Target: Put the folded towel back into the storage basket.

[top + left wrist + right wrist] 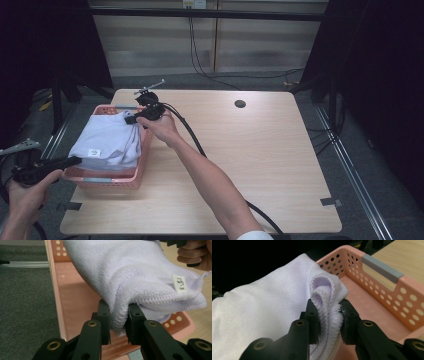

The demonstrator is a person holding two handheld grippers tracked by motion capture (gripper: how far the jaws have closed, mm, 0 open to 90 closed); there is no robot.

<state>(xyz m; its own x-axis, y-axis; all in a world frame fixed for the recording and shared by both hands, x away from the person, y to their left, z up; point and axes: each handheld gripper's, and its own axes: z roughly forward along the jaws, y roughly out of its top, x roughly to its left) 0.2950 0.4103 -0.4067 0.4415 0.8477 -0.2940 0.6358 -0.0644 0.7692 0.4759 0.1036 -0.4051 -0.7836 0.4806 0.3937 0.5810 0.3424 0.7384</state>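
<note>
Two tongs grip one lavender towel (109, 140) over the pink basket (111, 178), which stands at the left edge of my counter (260, 165). My left tongs (117, 320) are clenched on a bunched fold at the towel's near end, beside its white label (179, 283). My right tongs (329, 315) pinch a gathered hem at the far end, close to the basket's perforated wall and its grey strip (382, 268). The towel sags between the two grips, its middle draped within the basket.
</note>
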